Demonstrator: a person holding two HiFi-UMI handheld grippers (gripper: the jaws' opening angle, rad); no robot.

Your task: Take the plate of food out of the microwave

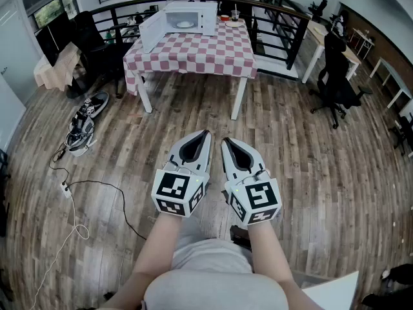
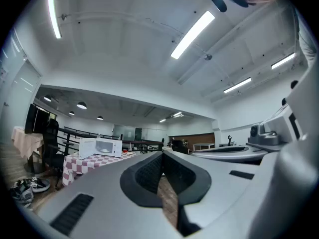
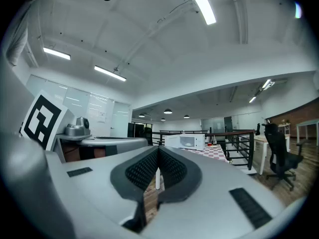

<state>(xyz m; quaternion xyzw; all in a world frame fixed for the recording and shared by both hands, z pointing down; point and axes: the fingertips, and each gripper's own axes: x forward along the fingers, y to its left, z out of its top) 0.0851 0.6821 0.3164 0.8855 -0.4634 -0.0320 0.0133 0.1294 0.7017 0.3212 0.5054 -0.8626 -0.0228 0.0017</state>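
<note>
- Plate of food [image 1: 184,24] was seen as a pale disc inside the microwave [image 1: 197,11], whose door [image 1: 152,32] was swung open to the left.
- The microwave was set at the far side of a worktop [image 1: 193,55] covered by a red-and-white checked cloth.
- The left claw [image 1: 206,135] was held level above the wooden floor [image 1: 310,173], well apart from the worktop, its jaws pressed together with nothing between them.
- The right claw [image 1: 225,142] was held just beside it, likewise pressed together and empty.
- Shoes [image 1: 84,124] and a white cable [image 1: 71,205] were seen on the floor at the left, and a black office chair [image 1: 339,82] at the right.
</note>
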